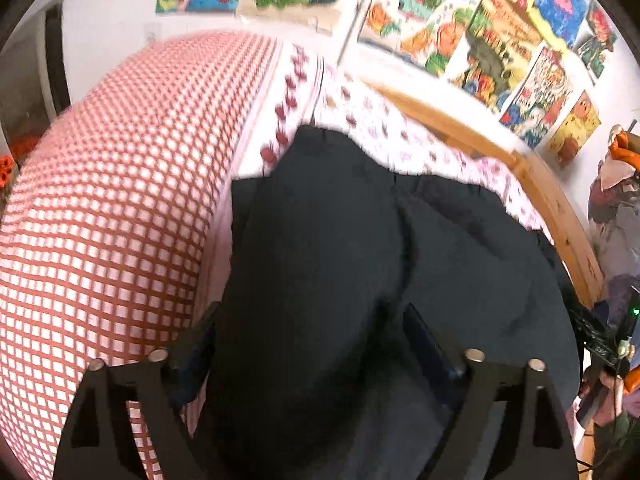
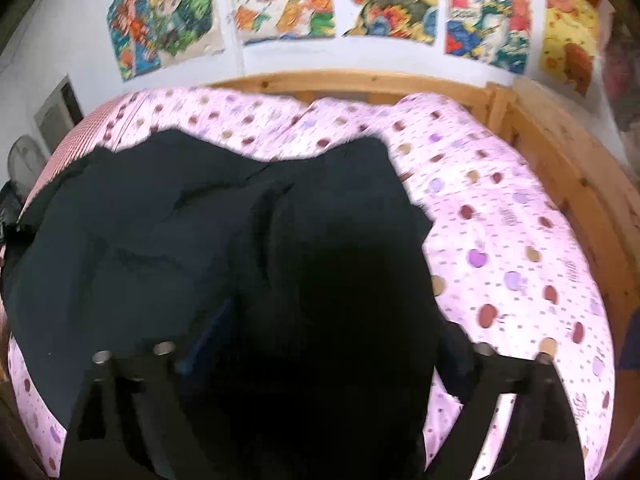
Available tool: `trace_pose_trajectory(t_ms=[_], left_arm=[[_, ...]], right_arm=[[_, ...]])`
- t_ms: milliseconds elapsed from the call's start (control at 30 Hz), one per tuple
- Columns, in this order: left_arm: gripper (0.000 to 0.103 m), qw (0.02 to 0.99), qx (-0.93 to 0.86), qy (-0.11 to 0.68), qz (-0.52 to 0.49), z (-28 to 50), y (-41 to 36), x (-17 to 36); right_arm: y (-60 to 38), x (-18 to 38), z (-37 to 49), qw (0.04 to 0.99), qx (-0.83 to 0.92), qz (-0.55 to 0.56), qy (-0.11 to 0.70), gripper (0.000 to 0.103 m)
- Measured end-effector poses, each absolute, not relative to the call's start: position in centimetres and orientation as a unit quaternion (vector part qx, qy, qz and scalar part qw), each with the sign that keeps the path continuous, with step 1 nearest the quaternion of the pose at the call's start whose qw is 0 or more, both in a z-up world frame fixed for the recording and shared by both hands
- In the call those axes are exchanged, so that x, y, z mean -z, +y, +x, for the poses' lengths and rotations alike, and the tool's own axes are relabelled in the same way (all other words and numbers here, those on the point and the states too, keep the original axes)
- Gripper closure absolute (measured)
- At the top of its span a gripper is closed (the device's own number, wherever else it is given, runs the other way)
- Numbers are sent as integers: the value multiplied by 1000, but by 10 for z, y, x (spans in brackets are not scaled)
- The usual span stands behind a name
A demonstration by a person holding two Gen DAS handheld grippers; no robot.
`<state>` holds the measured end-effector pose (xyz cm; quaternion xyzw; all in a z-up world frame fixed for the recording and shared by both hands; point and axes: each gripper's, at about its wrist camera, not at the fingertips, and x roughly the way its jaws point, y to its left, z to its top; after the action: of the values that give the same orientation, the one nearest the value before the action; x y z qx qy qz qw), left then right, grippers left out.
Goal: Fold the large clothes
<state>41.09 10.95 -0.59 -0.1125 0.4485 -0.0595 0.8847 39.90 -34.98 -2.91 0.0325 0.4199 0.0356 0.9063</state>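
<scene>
Both views blurred. Left gripper: fingers spread wide apart, pads not pressing on anything; large dark navy-black cloth garment bulging up between and ahead of the fingers, one fold ridge running forward from near the right-hand finger. Left of the left-hand finger: red-and-white checked fabric cover on the bed. Ahead of the fingertips, beyond the garment's far edge: pale pink bedsheet with red and purple spots, then light wooden bed frame off to the right. Right gripper: fingers likewise wide apart, nothing clamped; same dark garment filling the gap between the fingers and spreading out to the left past the left-hand finger, crumpled, lying on the bed. Right-hand finger over the spotted pink bedsheet, just beside the garment's right edge. Ahead of the fingers: garment's uneven far edge, more bedsheet, wooden bed frame, white wall with a row of bright cartoon posters. Contact between garment and finger pads not clear in either view.
</scene>
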Motion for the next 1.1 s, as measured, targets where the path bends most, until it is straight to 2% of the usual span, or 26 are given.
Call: trace_pose_trajectory(t_ms=[167,367,567,933,1100], left_arm=[[0,921,45,375,-94,386,103,-23],[0,941,50,327,-76,356,88,-58],[0,951,43,304,-46,319,60,-70],[0,958,43,282,-13,243,28,-98],[0,966,48,254,-4,205,19,-122]], right_arm=[[-353,12,385,924,3,49,379,4],[-347,-14,358,949,26,54,311,4],[-343,-41,321,963,30,81,253,3],[-312,-99,257,974,-17,38,223,3],[-305,-132,226,970,-57,18,238,3]])
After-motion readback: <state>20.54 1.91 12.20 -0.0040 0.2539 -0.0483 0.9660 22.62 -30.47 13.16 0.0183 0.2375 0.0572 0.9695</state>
